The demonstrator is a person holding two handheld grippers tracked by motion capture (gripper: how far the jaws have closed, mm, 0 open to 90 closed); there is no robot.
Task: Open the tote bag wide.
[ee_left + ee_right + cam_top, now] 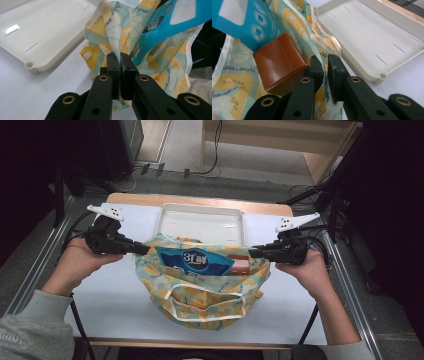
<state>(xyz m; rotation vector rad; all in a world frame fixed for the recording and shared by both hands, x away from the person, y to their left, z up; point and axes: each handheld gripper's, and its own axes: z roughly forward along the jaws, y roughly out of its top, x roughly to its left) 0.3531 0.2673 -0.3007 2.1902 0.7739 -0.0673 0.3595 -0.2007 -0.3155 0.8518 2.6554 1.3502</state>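
A cloth bag (210, 295) printed with yellow fruit slices lies on the white table with its mouth stretched between my grippers. My left gripper (145, 250) is shut on the bag's left edge; in the left gripper view its jaws (120, 56) pinch a fold of the fabric (115, 32). My right gripper (252, 253) grips the right edge, with fabric (322, 45) running between its jaws (325, 60). A blue snack packet (192, 261) (162, 27) (244, 22) sticks out of the bag's mouth. A brown box (241, 265) (278, 62) lies beside it near the right gripper.
A shallow white tray (200, 210) (50, 30) (367, 32) sits right behind the bag at the table's far side. The table's wooden far edge (200, 200) and metal side rails (350, 295) border the work area. Cables trail from both grippers.
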